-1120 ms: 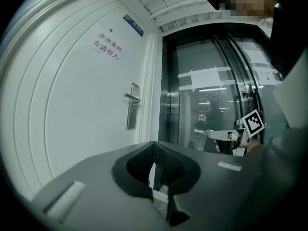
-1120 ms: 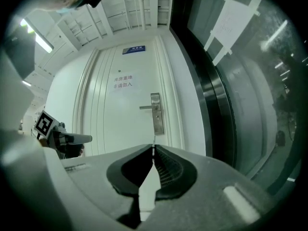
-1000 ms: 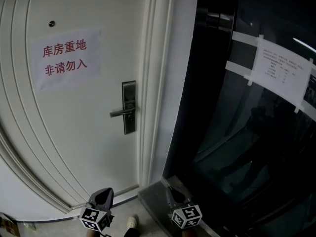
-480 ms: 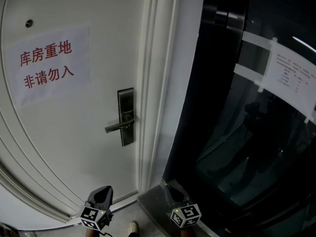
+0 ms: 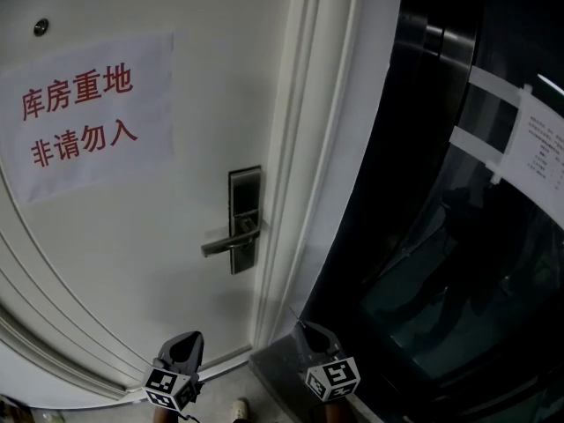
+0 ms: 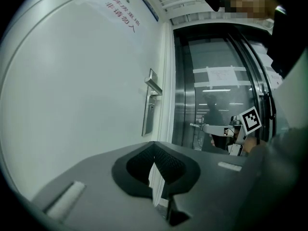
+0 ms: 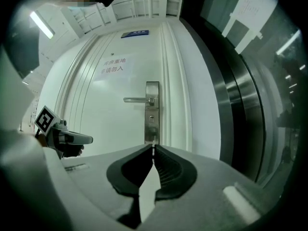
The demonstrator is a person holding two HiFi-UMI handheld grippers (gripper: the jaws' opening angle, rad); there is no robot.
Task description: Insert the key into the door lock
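Observation:
The white door (image 5: 132,236) carries a steel lock plate (image 5: 244,218) with a lever handle (image 5: 225,241) pointing left. In the right gripper view the lock plate (image 7: 152,112) stands straight ahead, its keyhole (image 7: 151,119) below the handle (image 7: 137,100). My right gripper (image 7: 153,147) is shut, and a thin metal key tip (image 7: 153,142) pokes out between its jaws, still apart from the plate. My left gripper (image 6: 154,147) is shut with nothing in it and sees the plate (image 6: 150,105) edge-on. Both the left gripper (image 5: 187,342) and the right gripper (image 5: 307,333) show low in the head view.
A paper sign (image 5: 84,113) with red characters is stuck on the door. To the right of the white door frame (image 5: 308,192) stands a dark glass panel (image 5: 441,236) with a taped paper sheet (image 5: 538,148). A peephole (image 5: 40,26) sits at upper left.
Door and lock plate have grown larger and slid right in the head view as I closed in. Both grippers stay shut at the bottom edge.

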